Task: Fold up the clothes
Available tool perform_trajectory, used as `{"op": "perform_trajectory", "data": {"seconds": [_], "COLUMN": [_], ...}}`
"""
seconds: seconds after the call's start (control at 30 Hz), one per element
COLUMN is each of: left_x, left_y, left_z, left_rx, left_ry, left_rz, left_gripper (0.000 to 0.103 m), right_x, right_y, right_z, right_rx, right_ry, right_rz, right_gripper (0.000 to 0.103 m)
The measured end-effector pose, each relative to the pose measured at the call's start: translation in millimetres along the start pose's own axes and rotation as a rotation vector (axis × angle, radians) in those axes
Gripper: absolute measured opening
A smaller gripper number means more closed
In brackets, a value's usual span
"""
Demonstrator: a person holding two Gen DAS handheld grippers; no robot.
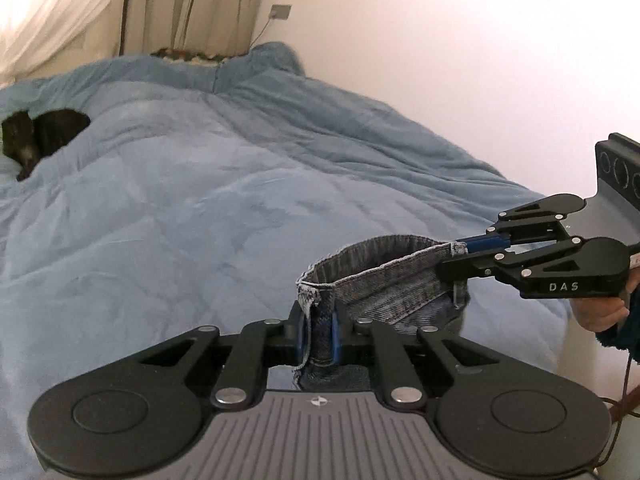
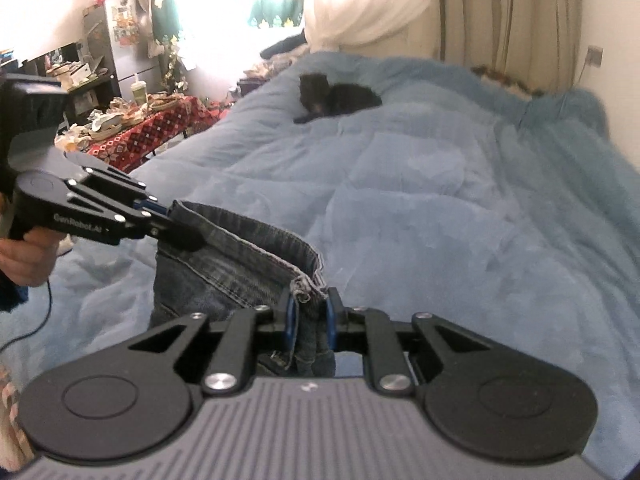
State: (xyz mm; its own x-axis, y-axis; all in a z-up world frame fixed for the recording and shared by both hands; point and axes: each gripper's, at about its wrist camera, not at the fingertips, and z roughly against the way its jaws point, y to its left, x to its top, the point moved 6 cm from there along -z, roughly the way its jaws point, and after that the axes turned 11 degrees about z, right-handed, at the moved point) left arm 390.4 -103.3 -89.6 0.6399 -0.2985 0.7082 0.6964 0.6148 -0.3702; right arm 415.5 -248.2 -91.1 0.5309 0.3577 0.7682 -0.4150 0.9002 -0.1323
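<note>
A pair of blue jeans hangs lifted above the bed, its hem stretched between both grippers. My left gripper is shut on one corner of the denim, the fabric pinched between its blue pads. My right gripper is shut on the other corner of the jeans. In the left wrist view the right gripper reaches in from the right, held by a hand. In the right wrist view the left gripper comes in from the left. The rest of the jeans hangs below, hidden.
A light blue duvet covers the bed. A dark garment lies near the far side. A white wall and curtains bound the bed. A cluttered table with a red patterned cloth stands beyond the bed's left edge.
</note>
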Motion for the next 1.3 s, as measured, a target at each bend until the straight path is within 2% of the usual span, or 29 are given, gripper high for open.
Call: {"op": "perform_trajectory", "data": {"seconds": [0.17,0.33,0.5,0.67,0.73,0.8,0.93,1.0,1.07,1.13,1.3], "left_x": [-54.4,-130.0,-191.6,-229.7,-235.5,-237.5,-229.2,-216.9,-204.0,-194.6,-178.3], "left_y": [-44.0,-76.0,-84.0,-76.6,-70.4,-63.1,-39.7,-25.5,-13.9,-0.8,25.8], "left_z": [54.4,73.7,61.2,55.0,60.0,73.6,107.7,114.1,107.1,94.6,52.0], "left_rx": [-0.008,0.039,0.039,0.013,0.018,0.013,-0.005,-0.025,-0.034,-0.031,-0.011], "left_ry": [0.006,0.041,0.126,0.211,0.218,0.213,0.155,0.112,0.087,0.079,0.084], "left_rz": [-0.029,-0.078,-0.040,0.047,0.073,0.112,0.244,0.317,0.380,0.445,0.600], "left_gripper": [0.012,0.013,0.015,0.019,0.025,0.029,0.036,0.041,0.042,0.048,0.050], "right_x": [-35.1,-98.5,-165.6,-210.8,-218.3,-218.9,-209.2,-200.6,-188.4,-174.3,-163.2], "right_y": [55.0,112.7,150.7,166.4,166.2,158.6,130.0,115.9,100.7,86.7,59.5], "right_z": [62.7,105.7,110.8,113.9,124.2,134.9,152.4,157.9,152.3,134.9,87.3], "right_rx": [-0.084,-0.158,-0.180,-0.171,-0.158,-0.149,-0.112,-0.069,-0.021,0.026,0.092], "right_ry": [-0.053,-0.079,-0.001,0.103,0.107,0.100,0.066,0.030,0.006,0.002,0.023], "right_rz": [0.056,0.127,0.158,0.155,0.122,0.073,-0.084,-0.183,-0.261,-0.318,-0.424], "right_gripper": [0.017,0.019,0.021,0.021,0.022,0.026,0.032,0.039,0.044,0.049,0.051]}}
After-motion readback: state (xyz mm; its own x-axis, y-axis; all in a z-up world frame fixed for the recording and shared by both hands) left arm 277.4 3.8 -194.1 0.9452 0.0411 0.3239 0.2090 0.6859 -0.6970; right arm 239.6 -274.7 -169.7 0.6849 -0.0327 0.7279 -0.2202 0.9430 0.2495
